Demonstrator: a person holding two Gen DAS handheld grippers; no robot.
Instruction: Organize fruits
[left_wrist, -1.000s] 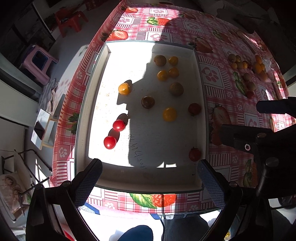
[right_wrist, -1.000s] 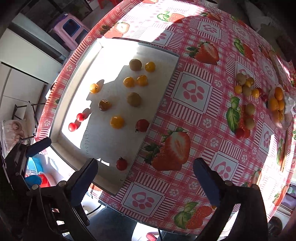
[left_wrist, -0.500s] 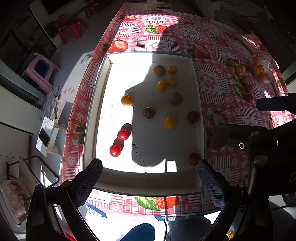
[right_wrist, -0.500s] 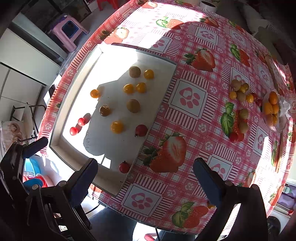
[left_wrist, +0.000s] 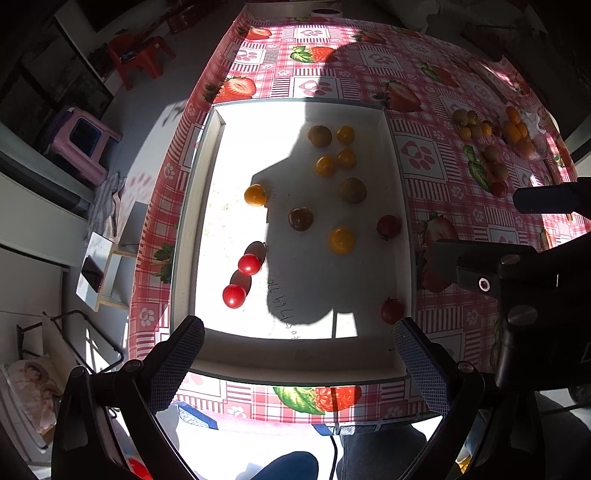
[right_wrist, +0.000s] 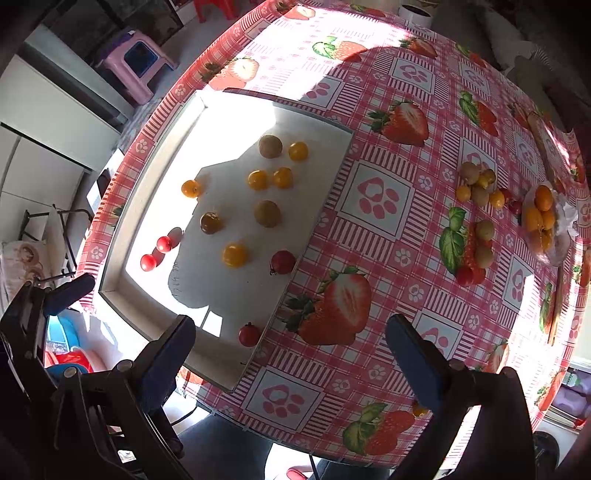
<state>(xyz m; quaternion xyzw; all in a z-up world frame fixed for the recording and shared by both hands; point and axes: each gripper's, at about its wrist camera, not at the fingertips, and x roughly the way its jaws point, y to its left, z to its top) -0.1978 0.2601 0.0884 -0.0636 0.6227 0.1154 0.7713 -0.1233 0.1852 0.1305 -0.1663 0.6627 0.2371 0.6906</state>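
Writing: one line of dark handwritten characters (left_wrist: 282, 308) on the tray floor, just ahead of the left gripper's jaws; digits, not legible with certainty. No brand marks seen.

White tray (left_wrist: 184, 236), shallow, raised rim, on a table under a pink checked cloth (left_wrist: 325, 86) printed with strawberries and paw prints. Half sunlit, half under a dark shadow.

Tray contents, small round fruits, all apart from the jaws:
- two bright red (left_wrist: 242, 280), ahead and left of the left jaws, near each other;
- one red (left_wrist: 392, 311) at the tray's right wall, just ahead of the left gripper's right finger;
- one dark red (left_wrist: 388, 226), one dark brown-green (left_wrist: 300, 218), farther ahead;
- yellow-orange ones (left_wrist: 341, 240), scattered mid to far;
- two dull olive (left_wrist: 352, 190), far half.

Loose heap of green, yellow and red fruits (right_wrist: 480, 206) on the cloth, well ahead and right of the right jaws; oranges (right_wrist: 540, 218) on clear wrap beyond.

Left gripper (left_wrist: 297, 363): jaws spread wide, empty, over the tray's near rim.
Right gripper (right_wrist: 291, 360): jaws spread wide, empty, over the tray's near right corner and cloth.
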